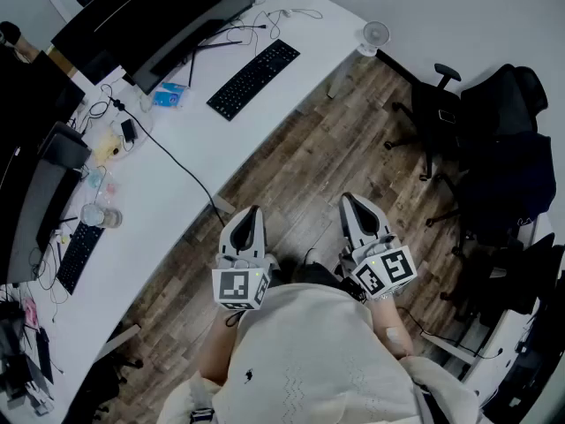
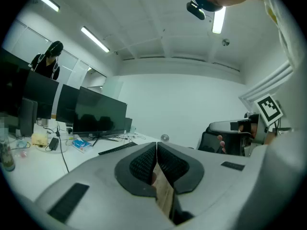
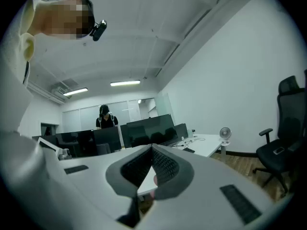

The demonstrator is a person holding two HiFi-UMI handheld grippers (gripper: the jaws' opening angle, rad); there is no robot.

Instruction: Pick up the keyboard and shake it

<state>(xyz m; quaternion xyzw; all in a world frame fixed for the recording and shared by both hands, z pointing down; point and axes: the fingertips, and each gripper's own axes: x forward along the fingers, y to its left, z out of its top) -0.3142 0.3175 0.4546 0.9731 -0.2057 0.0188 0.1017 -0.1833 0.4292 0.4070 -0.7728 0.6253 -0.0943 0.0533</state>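
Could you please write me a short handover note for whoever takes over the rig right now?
Left claw: shut, empty, held level close to the body over the wooden floor.
Right claw: shut, empty, level beside it.
Keyboard: lies flat on the white desk, ahead and to the left, in front of the monitors. Neither claw touches it. A second keyboard lies further left on the same desk.
Done: nothing yet.
Left: step to the desk, open the claws, grip the keyboard, lift it and shake it.
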